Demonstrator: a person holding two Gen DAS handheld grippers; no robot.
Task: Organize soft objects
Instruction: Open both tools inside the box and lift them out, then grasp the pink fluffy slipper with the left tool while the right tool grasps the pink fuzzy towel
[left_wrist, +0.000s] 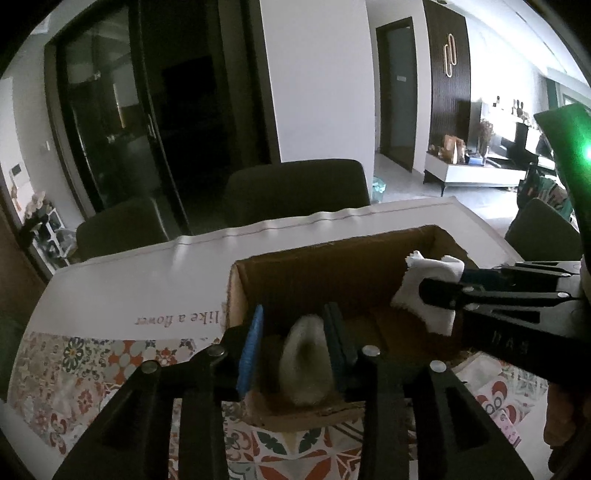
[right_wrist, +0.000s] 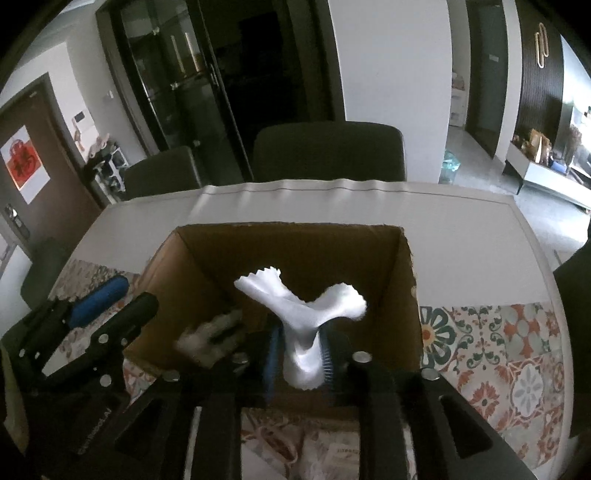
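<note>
An open cardboard box (left_wrist: 332, 266) (right_wrist: 404, 266) stands on the table. My left gripper (left_wrist: 295, 347) is open at the box's near edge; a fuzzy grey-beige soft piece (left_wrist: 304, 365) sits between its fingers without being pinched. In the right wrist view that piece (right_wrist: 210, 338) looks blurred just inside the box, beside the left gripper (right_wrist: 110, 306). My right gripper (right_wrist: 299, 358) is shut on a white cloth (right_wrist: 306, 314) and holds it over the box's inside. The cloth (left_wrist: 424, 291) and the right gripper (left_wrist: 443, 288) show in the left wrist view too.
The table has a white cover (right_wrist: 332, 203) and a patterned floral runner (right_wrist: 498, 343) (left_wrist: 74, 376). Two dark chairs (right_wrist: 328, 151) (right_wrist: 162, 170) stand at the far side. Papers or packets (right_wrist: 332, 450) lie near the front edge.
</note>
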